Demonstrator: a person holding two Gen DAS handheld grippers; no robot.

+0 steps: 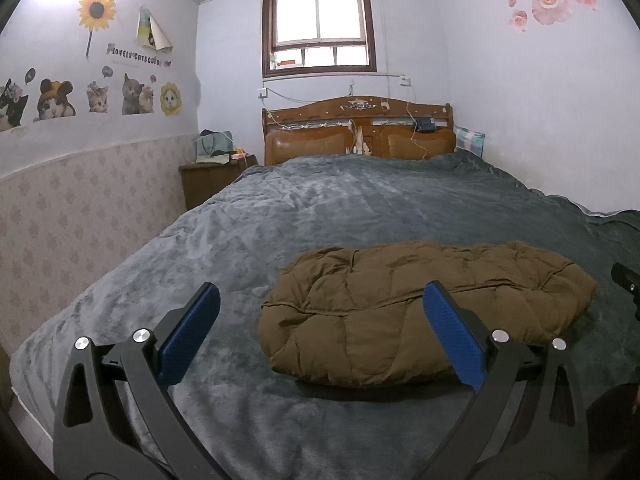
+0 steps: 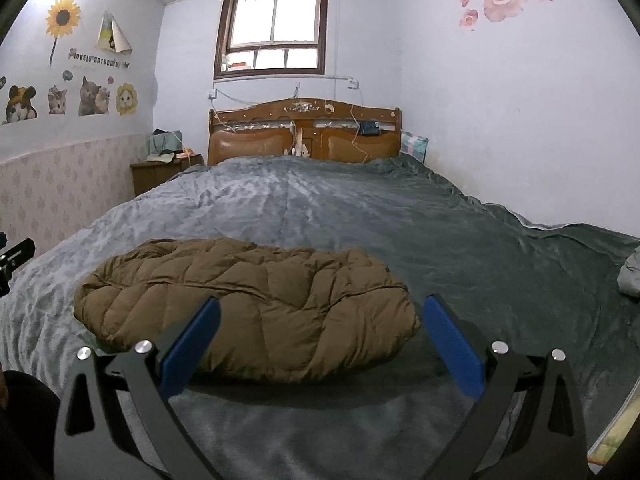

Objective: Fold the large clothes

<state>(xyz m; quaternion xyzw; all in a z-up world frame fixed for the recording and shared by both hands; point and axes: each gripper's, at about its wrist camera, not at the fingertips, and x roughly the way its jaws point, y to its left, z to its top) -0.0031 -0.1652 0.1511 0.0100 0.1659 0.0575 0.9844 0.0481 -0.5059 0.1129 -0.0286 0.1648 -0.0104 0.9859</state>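
A brown quilted down jacket lies folded into a compact bundle on the grey bed blanket, near the foot of the bed. It also shows in the right wrist view. My left gripper is open and empty, held above the blanket in front of the jacket's left end. My right gripper is open and empty, in front of the jacket's right end. Neither gripper touches the jacket.
A wooden headboard stands at the far end under a window. A bedside cabinet with bags stands at the far left. A grey cloth lies at the bed's right edge. Walls close in both sides.
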